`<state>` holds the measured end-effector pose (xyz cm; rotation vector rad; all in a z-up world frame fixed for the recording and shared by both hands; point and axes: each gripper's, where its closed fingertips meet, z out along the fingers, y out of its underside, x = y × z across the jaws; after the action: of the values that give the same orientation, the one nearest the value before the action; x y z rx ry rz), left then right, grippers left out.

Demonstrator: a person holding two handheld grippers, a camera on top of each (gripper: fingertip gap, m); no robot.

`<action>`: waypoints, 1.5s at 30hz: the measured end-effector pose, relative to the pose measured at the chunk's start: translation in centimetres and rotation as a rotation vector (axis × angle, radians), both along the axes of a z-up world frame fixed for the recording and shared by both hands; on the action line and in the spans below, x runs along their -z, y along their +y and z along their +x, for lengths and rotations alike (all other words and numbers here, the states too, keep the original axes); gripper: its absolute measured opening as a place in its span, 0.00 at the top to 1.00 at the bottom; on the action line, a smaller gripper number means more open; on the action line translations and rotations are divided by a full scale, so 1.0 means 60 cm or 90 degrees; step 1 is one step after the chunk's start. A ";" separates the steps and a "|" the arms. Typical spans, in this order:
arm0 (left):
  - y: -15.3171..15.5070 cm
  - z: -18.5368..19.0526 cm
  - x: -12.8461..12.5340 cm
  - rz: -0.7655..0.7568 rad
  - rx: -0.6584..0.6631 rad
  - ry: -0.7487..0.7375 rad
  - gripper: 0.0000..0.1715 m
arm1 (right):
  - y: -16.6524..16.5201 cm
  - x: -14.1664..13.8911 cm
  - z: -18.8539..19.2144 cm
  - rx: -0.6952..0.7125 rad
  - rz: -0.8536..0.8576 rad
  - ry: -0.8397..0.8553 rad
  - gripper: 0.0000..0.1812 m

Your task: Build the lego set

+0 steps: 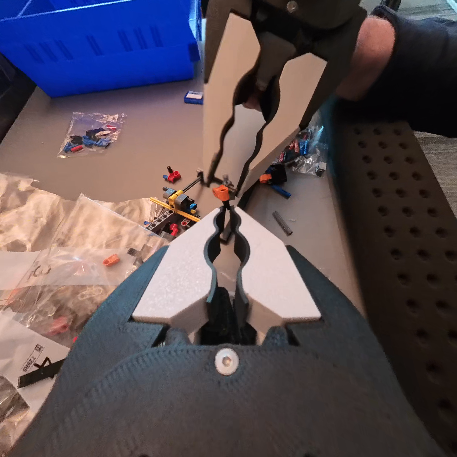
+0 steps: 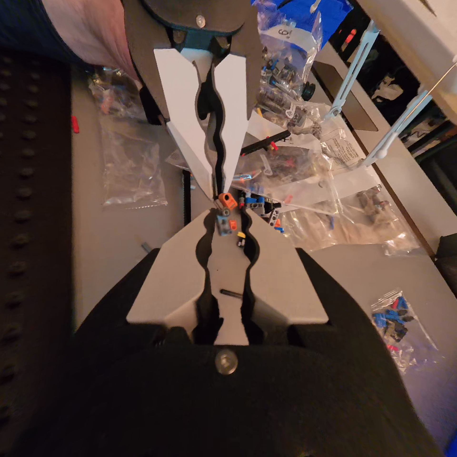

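Orange connector [image 1: 220, 193] on a thin black axle [image 1: 225, 207] sits between our grippers above the table [image 1: 128, 153]: left gripper [image 1: 225, 210] pinches the axle, right gripper [image 1: 222, 188] stands slightly open around the connector.

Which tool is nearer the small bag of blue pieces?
Right. The bag lies beside the right tool, off the right of its body. The left tool, shut on a black axle, comes from opposite, so the bag sits beyond its tips.
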<state>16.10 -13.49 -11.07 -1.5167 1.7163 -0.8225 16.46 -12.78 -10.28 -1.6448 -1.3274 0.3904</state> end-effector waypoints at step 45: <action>-0.025 -0.028 0.031 0.139 0.095 0.091 0.98 | -0.032 0.004 -0.009 -0.069 -0.132 0.074 0.93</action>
<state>14.44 -15.01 -12.91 -1.3398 1.9740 -0.5882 15.93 -14.70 -10.50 -1.6947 -1.3271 0.6977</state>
